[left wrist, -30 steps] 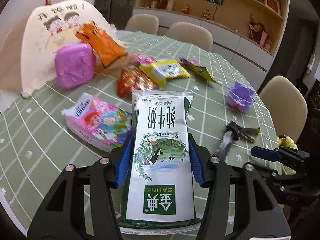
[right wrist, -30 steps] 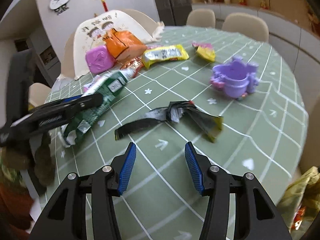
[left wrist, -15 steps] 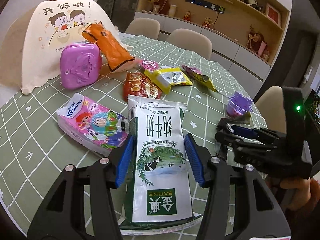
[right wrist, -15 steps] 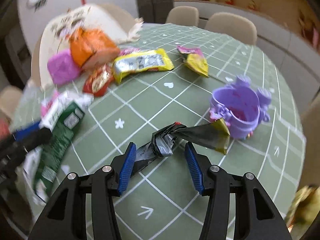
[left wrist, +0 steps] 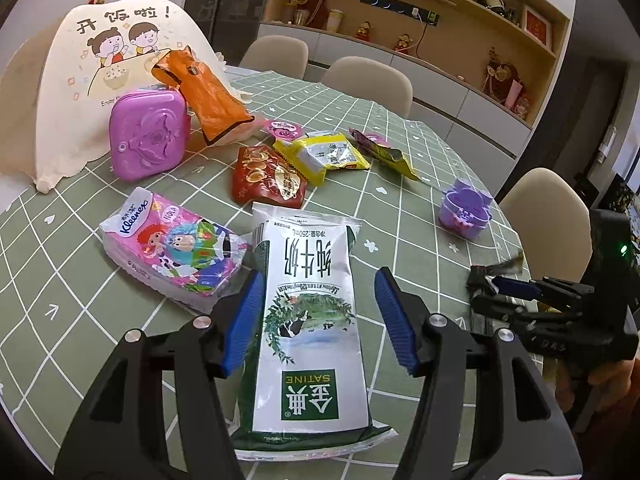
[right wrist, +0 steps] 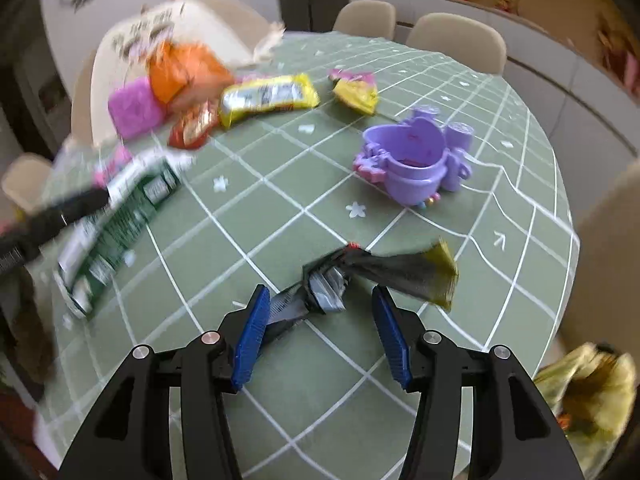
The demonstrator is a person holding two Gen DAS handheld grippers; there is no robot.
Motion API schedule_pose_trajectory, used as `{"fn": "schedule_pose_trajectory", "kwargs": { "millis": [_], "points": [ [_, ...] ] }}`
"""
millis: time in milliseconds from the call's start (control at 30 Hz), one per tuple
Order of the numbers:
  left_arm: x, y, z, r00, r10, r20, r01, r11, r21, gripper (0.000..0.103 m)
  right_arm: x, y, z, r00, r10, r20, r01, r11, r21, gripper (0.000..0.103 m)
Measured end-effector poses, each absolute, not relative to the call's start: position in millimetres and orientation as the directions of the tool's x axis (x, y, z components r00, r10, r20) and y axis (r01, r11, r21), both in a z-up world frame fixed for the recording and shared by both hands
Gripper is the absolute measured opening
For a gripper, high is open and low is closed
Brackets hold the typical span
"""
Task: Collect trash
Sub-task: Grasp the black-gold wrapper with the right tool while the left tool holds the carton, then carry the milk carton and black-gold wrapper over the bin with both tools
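**Two tools over the litter on the bench**

The left tool [left wrist: 320, 316] stands spread about a milk pouch [left wrist: 308, 312] that lies flat on the green checked bench [left wrist: 400, 216]. Its jaws have just been opening: the right pad is clear of the pouch, while the left pad sits at the pouch's edge (whether it still touches there is hard to tell). The pouch is white and green, its print upside down to this camera, and its near end juts past the bench edge.

The right tool [right wrist: 320, 328] is also spread and has just been widening. Between its blue pads lies a twisted dark wrapper [right wrist: 352, 276], with its grey crumpled middle in the gap and its olive end fanned out to the right. The pads do not press on it; the left pad lies over the wrapper's thin tail.

More litter is farther back: a red packet [left wrist: 268, 176], a yellow packet [left wrist: 324, 154], a purple-and-yellow wrapper [left wrist: 384, 150] and an orange bag [left wrist: 204, 96] leaning on a pink case [left wrist: 148, 134]. A tissue pack [left wrist: 176, 248] lies just beside the pouch, on its left. A purple toy cup [right wrist: 416, 160] stands well apart from the dark wrapper.
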State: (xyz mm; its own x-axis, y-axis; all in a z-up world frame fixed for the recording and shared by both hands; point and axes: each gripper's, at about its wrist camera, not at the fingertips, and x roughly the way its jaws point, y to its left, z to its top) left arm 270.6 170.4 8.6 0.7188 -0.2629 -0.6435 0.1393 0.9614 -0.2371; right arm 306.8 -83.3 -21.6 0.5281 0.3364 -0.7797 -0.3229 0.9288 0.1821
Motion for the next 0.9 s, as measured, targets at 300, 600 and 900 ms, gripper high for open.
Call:
{"fn": "schedule_pose_trajectory", "kwargs": {
  "millis": [300, 600, 900],
  "points": [
    [271.9, 171.9, 6.8, 0.713, -0.267, -0.648, 0.137, 0.96, -0.245, 0.056, 327.4, -76.3, -27.7, 0.61, 0.254, -0.75, -0.231, 0.963, 0.138, 0.045],
    [271.7, 167.3, 3.7, 0.7, -0.269, -0.662, 0.152, 0.961, -0.229, 0.061, 297.0, -69.4, -6.2, 0.677, 0.248, -0.693, -0.317, 0.948, 0.03, 0.023],
    [275.0, 154.2, -4.4, 0.682, -0.211, -0.7, 0.149, 0.977, -0.15, 0.049, 255.2, -103.1, 0.6, 0.685, 0.285, -0.67, -0.318, 0.945, 0.077, 0.023]
  ]
}}
